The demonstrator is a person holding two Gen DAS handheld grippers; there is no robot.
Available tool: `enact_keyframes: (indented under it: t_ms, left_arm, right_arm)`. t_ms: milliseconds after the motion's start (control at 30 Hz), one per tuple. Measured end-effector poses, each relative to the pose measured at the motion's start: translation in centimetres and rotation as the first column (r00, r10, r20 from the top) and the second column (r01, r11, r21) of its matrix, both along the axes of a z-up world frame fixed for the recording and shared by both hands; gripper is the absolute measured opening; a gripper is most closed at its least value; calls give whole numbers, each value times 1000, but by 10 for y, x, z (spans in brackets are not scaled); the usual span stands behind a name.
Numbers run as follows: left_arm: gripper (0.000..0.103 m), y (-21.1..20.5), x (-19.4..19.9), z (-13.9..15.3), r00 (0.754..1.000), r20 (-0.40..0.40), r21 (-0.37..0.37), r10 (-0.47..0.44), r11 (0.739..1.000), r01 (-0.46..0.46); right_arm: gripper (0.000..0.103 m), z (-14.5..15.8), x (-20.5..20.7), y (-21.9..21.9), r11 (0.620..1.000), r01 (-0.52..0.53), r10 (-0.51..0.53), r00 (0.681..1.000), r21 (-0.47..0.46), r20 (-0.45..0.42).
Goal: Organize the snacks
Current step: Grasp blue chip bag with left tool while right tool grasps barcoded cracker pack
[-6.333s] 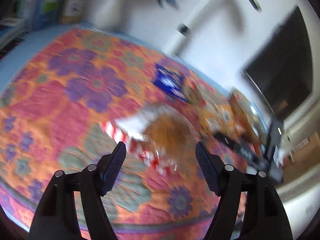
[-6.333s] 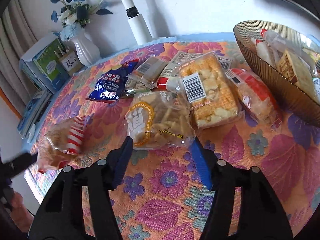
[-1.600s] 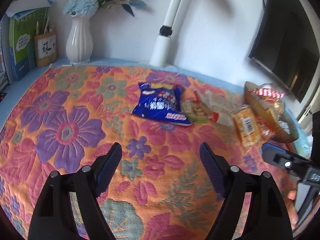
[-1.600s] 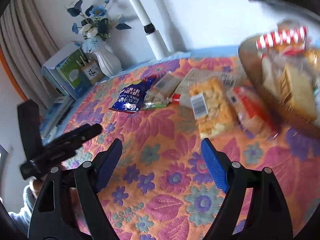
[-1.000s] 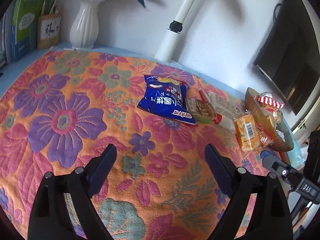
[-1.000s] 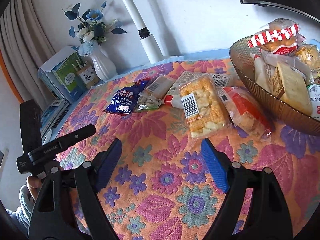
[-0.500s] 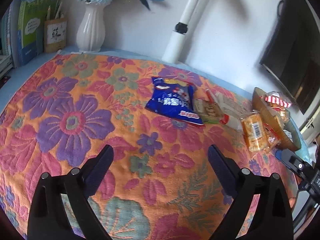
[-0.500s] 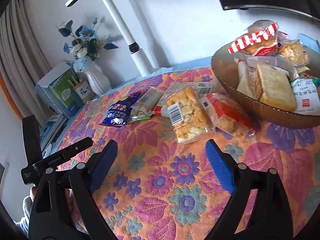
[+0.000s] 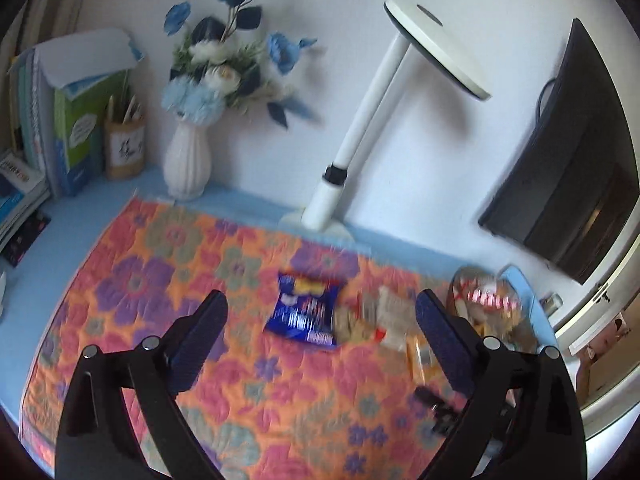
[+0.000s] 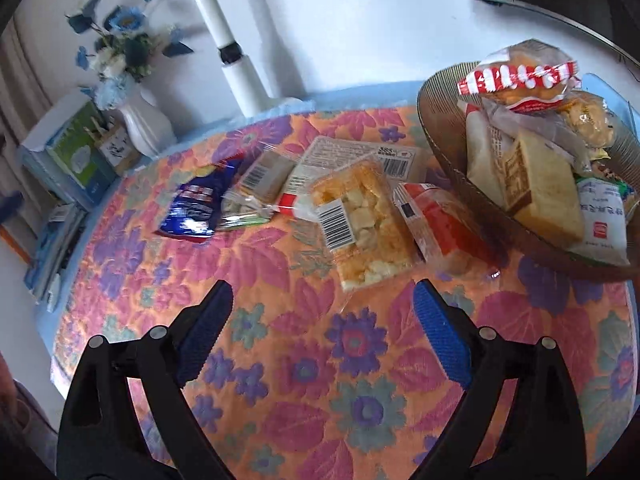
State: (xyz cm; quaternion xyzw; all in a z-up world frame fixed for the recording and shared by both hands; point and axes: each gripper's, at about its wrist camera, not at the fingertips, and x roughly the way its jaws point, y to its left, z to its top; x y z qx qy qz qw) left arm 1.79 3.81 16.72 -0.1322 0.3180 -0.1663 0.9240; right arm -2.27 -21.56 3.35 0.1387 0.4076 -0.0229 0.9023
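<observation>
A brown ribbed bowl (image 10: 440, 128) at the right holds several snack packs, with a red-and-white striped bread bag (image 10: 520, 74) on top. On the floral cloth lie a blue chip bag (image 10: 192, 208), a clear pack of yellow crackers (image 10: 364, 220), a red-labelled pack (image 10: 448, 224) and other clear packs (image 10: 260, 184). My right gripper (image 10: 322, 324) is open and empty, just in front of the cracker pack. My left gripper (image 9: 322, 332) is open and empty, raised well back from the blue chip bag (image 9: 306, 308); the bowl (image 9: 492, 304) shows blurred at its right.
A white vase of blue flowers (image 9: 188, 160), books and a pen holder (image 9: 124, 148) stand at the back left. A white desk lamp (image 9: 344, 168) rises at the back centre. A dark monitor (image 9: 568, 184) hangs at the right. The cloth covers a blue table (image 9: 80, 208).
The left gripper has pulled back and tilted up, so the snacks look smaller and the lamp head shows. The right gripper has moved closer to the cracker pack. The striped bread bag now rests in the bowl.
</observation>
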Motion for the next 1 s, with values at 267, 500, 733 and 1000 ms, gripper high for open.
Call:
enact_keyframes:
  t_ms: [267,500,733,1000]
  left_arm:
    - [98,-66,111,-120,975,-222,203,-20,977,66]
    - [98,-72,128,-162,959,-278,172,-50,980,101]
    - [96,-83,126,-166,973,-230,241,-24,967,81]
    - [59,-80,118,-156,984,-176,261,-2,964,49]
  right_arm:
    - [92,-17,18,-13,996,86,-86,996,21,-5]
    - [92,-24,30,-20,993,101,-101,995,58,-7]
    - [72,-20,35,-1,996,83,-82,996,-43,19]
    - [55,-18,24,0,1000,-2,2,999,9,50]
